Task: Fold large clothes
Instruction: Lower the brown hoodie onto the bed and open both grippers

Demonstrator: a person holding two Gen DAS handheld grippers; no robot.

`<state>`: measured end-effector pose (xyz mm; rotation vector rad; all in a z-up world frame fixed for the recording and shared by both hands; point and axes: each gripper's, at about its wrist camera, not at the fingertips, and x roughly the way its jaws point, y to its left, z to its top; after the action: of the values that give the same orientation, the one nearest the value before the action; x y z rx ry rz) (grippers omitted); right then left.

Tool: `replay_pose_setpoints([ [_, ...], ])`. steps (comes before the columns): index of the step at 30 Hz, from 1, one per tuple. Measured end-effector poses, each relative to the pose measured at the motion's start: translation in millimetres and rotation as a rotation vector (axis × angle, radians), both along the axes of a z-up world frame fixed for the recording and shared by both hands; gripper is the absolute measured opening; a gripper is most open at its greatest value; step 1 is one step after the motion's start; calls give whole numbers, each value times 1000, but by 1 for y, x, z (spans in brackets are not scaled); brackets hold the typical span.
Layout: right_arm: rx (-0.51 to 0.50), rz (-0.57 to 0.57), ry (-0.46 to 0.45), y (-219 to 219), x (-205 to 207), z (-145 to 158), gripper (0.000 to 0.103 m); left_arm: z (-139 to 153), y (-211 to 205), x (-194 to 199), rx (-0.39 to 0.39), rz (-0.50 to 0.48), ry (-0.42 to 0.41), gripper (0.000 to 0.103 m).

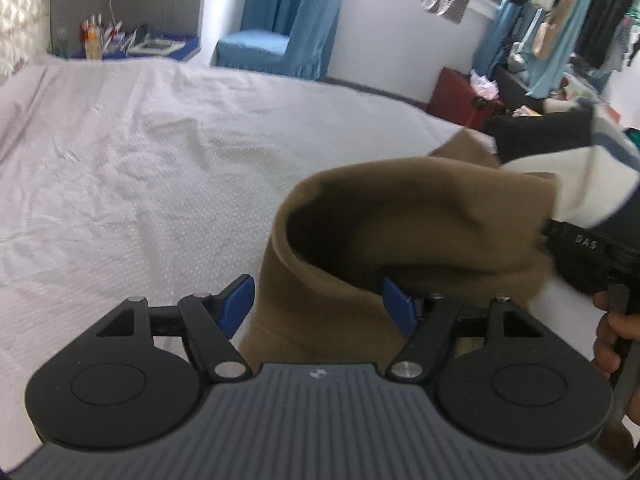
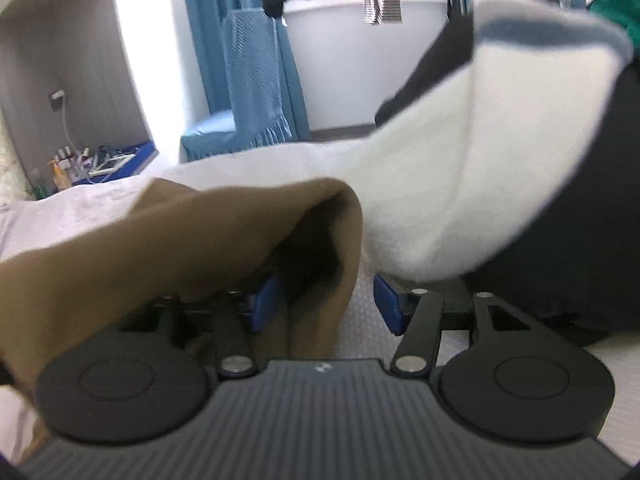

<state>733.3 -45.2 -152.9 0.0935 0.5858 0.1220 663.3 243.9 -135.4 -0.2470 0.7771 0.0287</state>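
Observation:
A brown garment is lifted in a loose fold above the white bed sheet. My left gripper is open, its blue pads on either side of the brown cloth's lower edge. In the right wrist view the brown garment drapes over the left finger of my right gripper, which is open. A white, black and blue garment hangs close in front of it, also showing in the left wrist view.
The bed sheet stretches left and far. Beyond the bed stand a blue covered chair, a bedside shelf with bottles, a red box and a rack of hanging clothes.

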Motion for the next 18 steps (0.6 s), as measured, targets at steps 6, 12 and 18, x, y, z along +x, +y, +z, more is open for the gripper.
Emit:
replay_pose_setpoints([
  [6,16,53,-56,-7,-67,29,55,46,-34,-85,30,-15,-77,75],
  [12,18,101,-116,-23,-166,61,55,86,-67,-191,33,-13,-141,75],
  [18,30,133,-137,-35,-260,83,55,102,-93,-295,-17,-11,-160,75],
])
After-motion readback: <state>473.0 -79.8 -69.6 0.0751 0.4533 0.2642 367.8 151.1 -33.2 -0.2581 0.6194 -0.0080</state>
